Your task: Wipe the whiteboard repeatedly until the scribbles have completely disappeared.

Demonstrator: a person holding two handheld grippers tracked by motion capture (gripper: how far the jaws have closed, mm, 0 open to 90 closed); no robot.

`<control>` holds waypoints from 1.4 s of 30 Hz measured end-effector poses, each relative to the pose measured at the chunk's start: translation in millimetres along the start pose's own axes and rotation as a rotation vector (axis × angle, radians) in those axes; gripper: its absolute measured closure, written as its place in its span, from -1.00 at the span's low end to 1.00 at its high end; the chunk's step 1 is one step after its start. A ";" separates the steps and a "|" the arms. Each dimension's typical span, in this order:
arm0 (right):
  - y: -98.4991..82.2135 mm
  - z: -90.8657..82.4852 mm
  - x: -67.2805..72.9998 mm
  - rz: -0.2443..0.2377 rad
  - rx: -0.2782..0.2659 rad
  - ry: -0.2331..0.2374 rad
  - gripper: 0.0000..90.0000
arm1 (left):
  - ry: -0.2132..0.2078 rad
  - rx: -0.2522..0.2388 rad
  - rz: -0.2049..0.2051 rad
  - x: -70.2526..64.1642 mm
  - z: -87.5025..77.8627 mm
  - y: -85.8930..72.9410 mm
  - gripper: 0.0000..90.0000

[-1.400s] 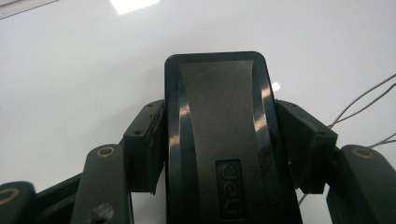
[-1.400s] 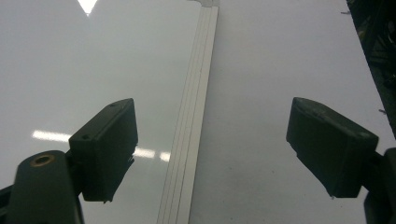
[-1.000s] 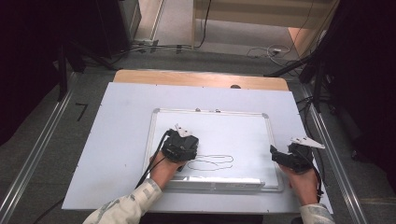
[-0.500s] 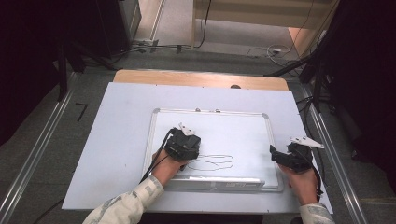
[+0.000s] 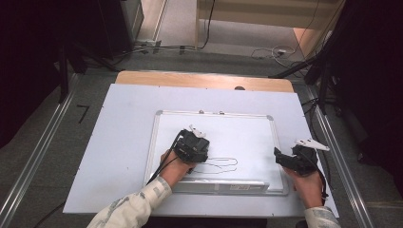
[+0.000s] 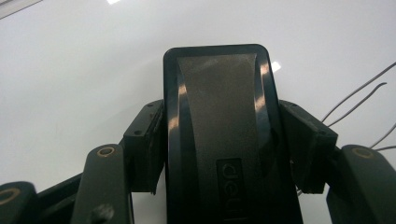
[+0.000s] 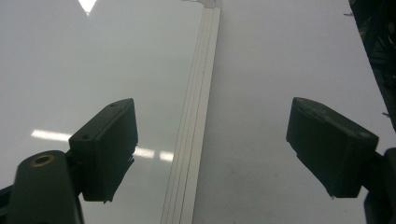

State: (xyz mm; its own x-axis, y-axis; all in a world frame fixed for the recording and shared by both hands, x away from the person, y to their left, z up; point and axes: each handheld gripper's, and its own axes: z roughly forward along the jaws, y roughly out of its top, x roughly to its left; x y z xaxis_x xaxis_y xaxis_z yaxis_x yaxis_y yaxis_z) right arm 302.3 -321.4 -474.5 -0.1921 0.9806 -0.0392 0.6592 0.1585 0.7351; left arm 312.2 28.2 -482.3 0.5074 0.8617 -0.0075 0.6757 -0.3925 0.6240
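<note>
Eraser (image 6: pixel 217 135) first: I have a black whiteboard eraser with a dark felt face clamped between the jaws of my left gripper (image 6: pixel 219 144), the pads pressing on both of its long sides. In the high view that left gripper (image 5: pixel 192 146) sits over the whiteboard (image 5: pixel 247 133), toward seven o'clock of the board's centre, my left hand (image 5: pixel 176 166) behind it at the board's near edge. Thin drawn lines (image 5: pixel 218 165) loop across the white surface just at three o'clock of the gripper; in the left gripper view the same lines (image 6: pixel 359 93) run off at two to three o'clock of the eraser.

My right gripper (image 5: pixel 297 159) rests at the board's right frame, near its four o'clock corner, well apart from the left one. Its jaws stand wide with nothing between them, and in the right gripper view the right gripper (image 7: pixel 210 149) straddles the aluminium frame strip (image 7: pixel 196 126), which runs from six toward twelve o'clock.

Board and hands lie on a pale table top (image 5: pixel 119 137).
</note>
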 end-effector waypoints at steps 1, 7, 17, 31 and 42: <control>-0.1 0.1 0.0 0.000 0.001 0.000 -0.66 | 0.002 0.000 0.001 -0.7 0.3 0.4 -0.13; -0.1 -0.2 0.0 -0.001 0.000 0.001 -0.66 | 0.001 -0.004 0.003 -5.2 1.8 1.7 -0.13; -0.1 -0.1 -0.1 0.000 0.000 0.000 -0.66 | -0.004 -0.010 0.007 -11.7 4.8 4.8 -0.13; 0.0 -0.3 0.0 0.003 -0.002 0.001 -0.66 | -0.012 -0.007 0.018 -21.6 9.5 10.7 -0.13; 0.1 -0.3 0.0 0.001 -0.002 0.001 -0.66 | -0.021 -0.008 0.033 -30.6 13.6 15.6 -0.13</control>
State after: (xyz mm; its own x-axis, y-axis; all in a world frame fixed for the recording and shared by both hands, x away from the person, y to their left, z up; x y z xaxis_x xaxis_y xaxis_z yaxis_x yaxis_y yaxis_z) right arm 302.1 -321.4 -474.2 -0.1920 0.9807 -0.0373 0.6583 0.1569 0.7362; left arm 314.5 -8.6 -483.0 0.5407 0.8412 -0.0035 0.6539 -0.4177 0.6308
